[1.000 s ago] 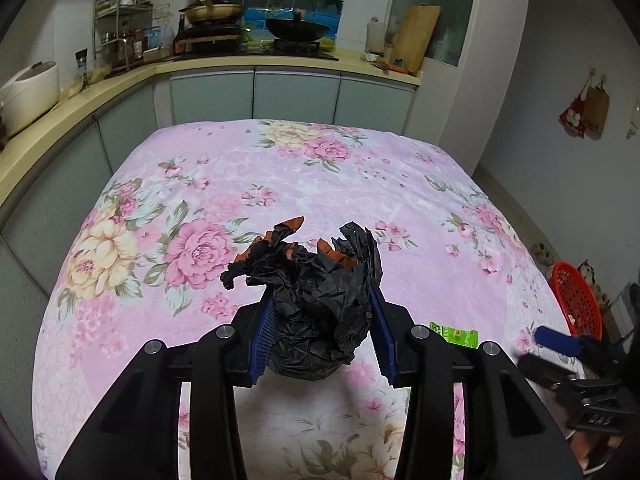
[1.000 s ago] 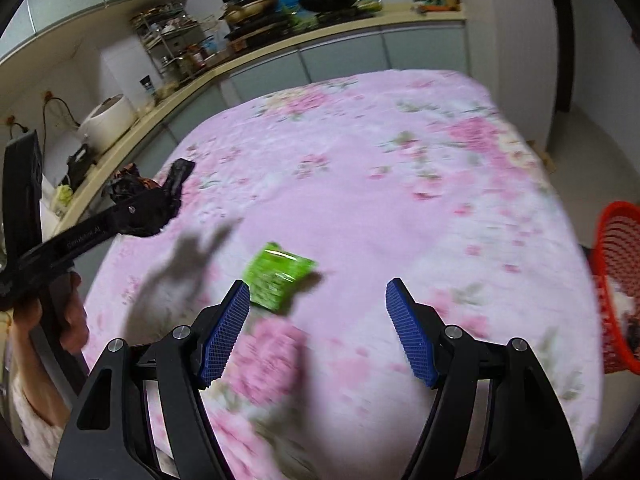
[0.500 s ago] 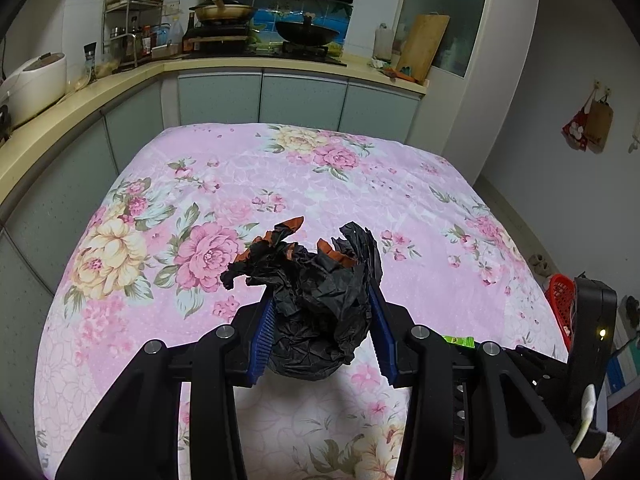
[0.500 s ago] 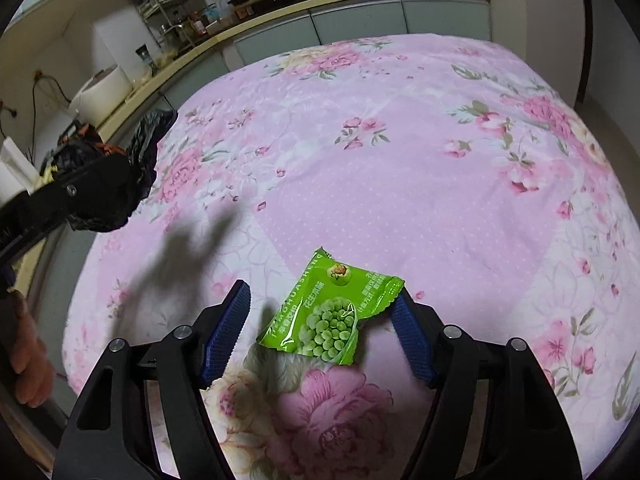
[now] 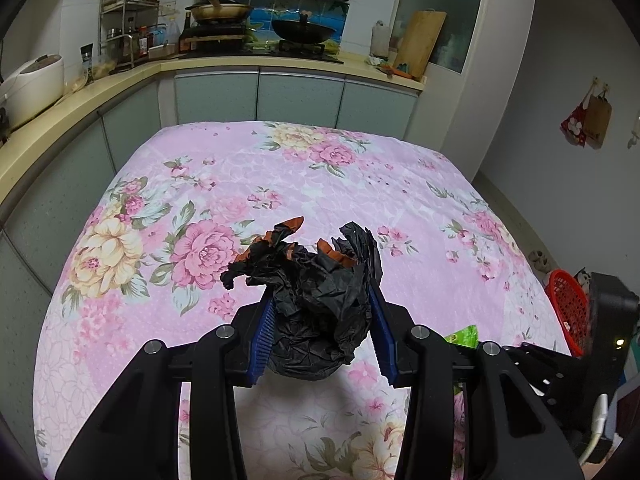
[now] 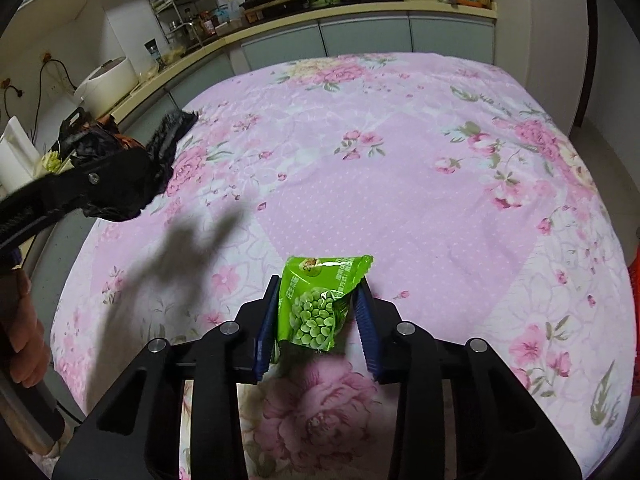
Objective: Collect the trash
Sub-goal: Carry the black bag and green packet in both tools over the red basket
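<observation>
Table (image 5: 224, 168), draped in a pink floral cloth, fills most of both views. A kitchen counter (image 5: 80, 92) runs behind it and along its left side, with grey cabinet fronts below. On the counter: a white rice cooker (image 5: 34, 88), a wire rack (image 5: 128, 20) of bottles, a stove with a pan (image 5: 218, 10) and a black wok (image 5: 303, 30), and a cutting board (image 5: 424, 42) leaning at the far right end.

Red basket (image 5: 568, 308) sits low beyond the table's right edge, on the floor side; only part of it shows.

Left gripper (image 5: 320, 320) is clamped on a crumpled black bag (image 5: 316, 308) with orange edges. Both blue pads press into its sides. The bag hangs above the cloth and throws a shadow on it. In the right wrist view the same gripper (image 6: 132, 172) shows at the left edge with the bag (image 6: 168, 144) bulging out of it, and a hand (image 6: 24, 344) grips its handle.

Right gripper (image 6: 318, 308) points down over the near part of the table. Its jaws are closing, with a green packet (image 6: 320, 304) between them. The left pad touches the packet's edge; the right pad touches the packet only near its upper corner. The packet is tilted, its top corner raised, printed with green peas. From the left wrist view only a green corner of the packet (image 5: 464, 336) shows, past the right finger.
</observation>
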Tool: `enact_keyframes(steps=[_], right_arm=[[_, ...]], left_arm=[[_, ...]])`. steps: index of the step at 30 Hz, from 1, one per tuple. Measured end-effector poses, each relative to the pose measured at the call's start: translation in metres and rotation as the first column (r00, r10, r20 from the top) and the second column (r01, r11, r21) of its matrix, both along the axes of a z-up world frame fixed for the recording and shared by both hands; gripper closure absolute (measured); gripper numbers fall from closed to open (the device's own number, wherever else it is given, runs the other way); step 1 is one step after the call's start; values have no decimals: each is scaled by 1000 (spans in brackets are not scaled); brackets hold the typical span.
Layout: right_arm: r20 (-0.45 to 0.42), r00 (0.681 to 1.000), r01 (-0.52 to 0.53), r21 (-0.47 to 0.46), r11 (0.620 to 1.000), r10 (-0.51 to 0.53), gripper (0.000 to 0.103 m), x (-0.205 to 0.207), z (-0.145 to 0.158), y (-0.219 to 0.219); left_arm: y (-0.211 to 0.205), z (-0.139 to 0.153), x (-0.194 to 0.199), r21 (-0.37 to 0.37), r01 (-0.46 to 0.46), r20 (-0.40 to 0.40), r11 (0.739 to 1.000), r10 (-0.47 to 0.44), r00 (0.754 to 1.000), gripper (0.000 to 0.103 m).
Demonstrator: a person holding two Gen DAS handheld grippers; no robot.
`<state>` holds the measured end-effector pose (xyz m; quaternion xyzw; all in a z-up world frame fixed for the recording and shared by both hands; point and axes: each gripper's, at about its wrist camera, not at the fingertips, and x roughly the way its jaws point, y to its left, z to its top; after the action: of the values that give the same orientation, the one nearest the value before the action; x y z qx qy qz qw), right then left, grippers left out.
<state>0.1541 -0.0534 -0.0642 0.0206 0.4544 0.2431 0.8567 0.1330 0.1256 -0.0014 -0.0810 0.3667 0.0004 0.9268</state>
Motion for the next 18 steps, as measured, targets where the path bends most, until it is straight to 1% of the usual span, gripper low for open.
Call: enact_keyframes(steps=[8,18], right_arm=[[45,998,48,7,999,-49,69,-4,14,-29],[98,989,115,8,993,-115,69,-9,31,-68]], left_arm=[[-12,-4,1,9,30,-8,1000,-30,1000,62],[-38,-14,0,29,86,-28,996,-86,996,62]])
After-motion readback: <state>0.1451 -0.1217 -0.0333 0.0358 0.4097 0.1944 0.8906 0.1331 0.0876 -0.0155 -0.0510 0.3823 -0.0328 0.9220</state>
